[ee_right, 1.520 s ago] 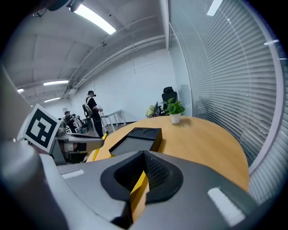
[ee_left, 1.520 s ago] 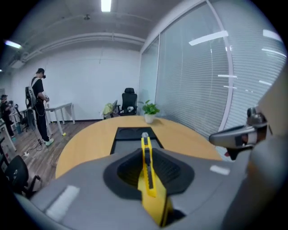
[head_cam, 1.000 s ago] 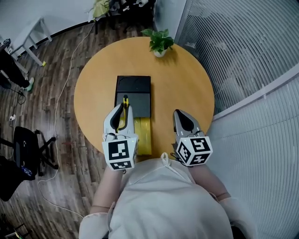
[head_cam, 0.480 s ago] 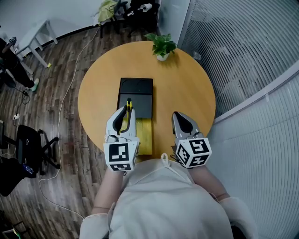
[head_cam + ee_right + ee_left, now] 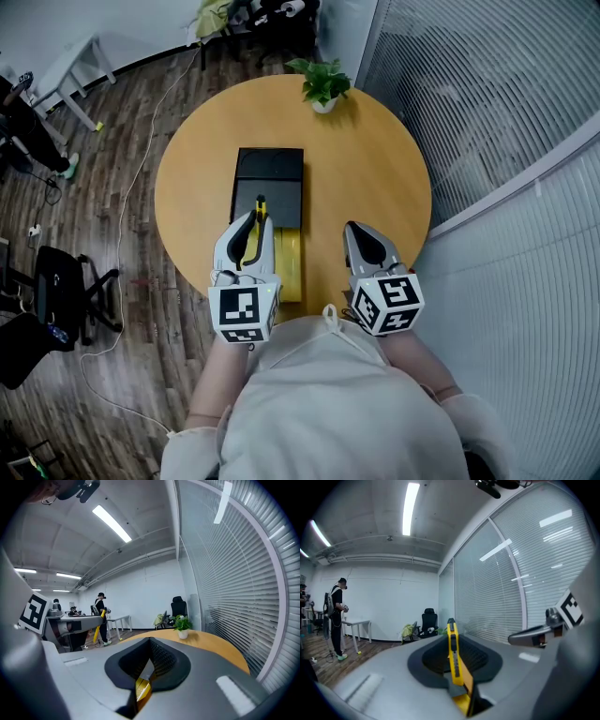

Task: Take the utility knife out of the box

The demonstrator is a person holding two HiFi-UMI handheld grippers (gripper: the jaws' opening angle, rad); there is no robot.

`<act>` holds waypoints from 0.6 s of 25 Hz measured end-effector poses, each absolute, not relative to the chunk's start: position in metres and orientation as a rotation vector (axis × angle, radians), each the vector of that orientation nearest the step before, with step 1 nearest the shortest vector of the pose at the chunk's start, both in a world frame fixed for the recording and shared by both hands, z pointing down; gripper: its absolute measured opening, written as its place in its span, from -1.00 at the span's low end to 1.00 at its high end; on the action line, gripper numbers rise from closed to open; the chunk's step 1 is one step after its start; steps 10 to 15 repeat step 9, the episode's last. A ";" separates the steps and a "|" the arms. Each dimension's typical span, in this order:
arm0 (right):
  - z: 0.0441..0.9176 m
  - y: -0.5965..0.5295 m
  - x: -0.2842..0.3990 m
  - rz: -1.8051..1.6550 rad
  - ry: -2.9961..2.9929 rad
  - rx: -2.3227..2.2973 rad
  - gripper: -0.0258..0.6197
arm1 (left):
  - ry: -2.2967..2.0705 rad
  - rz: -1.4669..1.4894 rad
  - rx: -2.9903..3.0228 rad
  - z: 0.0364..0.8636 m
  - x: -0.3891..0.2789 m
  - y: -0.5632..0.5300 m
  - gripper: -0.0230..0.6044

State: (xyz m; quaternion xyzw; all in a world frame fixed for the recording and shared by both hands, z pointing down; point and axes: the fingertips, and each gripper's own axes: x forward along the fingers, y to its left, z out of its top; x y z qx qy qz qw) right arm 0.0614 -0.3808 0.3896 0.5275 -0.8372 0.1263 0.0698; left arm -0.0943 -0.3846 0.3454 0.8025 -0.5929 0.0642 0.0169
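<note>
No readable text, brand or number is showing anywhere. Left gripper [image 5: 258,217] and right gripper [image 5: 354,228] are carrying only black-and-white square markers [image 5: 244,314], no letters.

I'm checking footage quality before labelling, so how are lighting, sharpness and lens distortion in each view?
Head view: even light, sharp, only soft shadows on the table. Left gripper view: strong fisheye, dark corners, bright ceiling strip, utility knife slightly soft near the lens. Right gripper view: same fisheye, blinds bowed, plant sharp.
</note>
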 end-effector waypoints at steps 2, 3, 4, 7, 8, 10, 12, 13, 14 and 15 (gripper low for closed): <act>0.391 -0.380 0.062 0.380 -2.519 1.575 -0.92 | -1.842 0.201 2.490 0.347 -0.092 -0.384 -0.72; 0.391 -0.379 0.062 0.379 -2.519 1.569 -0.92 | -1.841 0.203 2.489 0.347 -0.091 -0.383 -0.72; 0.391 -0.378 0.063 0.378 -2.518 1.563 -0.92 | -1.841 0.205 2.488 0.347 -0.090 -0.382 -0.72; 0.389 -0.376 0.063 0.375 -2.518 1.552 -0.92 | -1.841 0.210 2.481 0.348 -0.088 -0.379 -0.72; 0.389 -0.376 0.063 0.374 -2.518 1.550 -0.92 | -1.840 0.212 2.479 0.348 -0.087 -0.378 -0.72; 0.389 -0.376 0.064 0.374 -2.518 1.548 -0.92 | -1.838 0.214 2.477 0.348 -0.086 -0.377 -0.72; 0.389 -0.376 0.064 0.374 -2.518 1.548 -0.92 | -1.838 0.214 2.477 0.348 -0.086 -0.377 -0.72; 0.389 -0.376 0.064 0.374 -2.518 1.548 -0.92 | -1.838 0.214 2.477 0.348 -0.086 -0.377 -0.72; 0.389 -0.376 0.064 0.374 -2.518 1.548 -0.92 | -1.838 0.214 2.477 0.348 -0.086 -0.377 -0.72; 0.389 -0.376 0.064 0.374 -2.518 1.548 -0.92 | -1.838 0.214 2.477 0.348 -0.086 -0.377 -0.72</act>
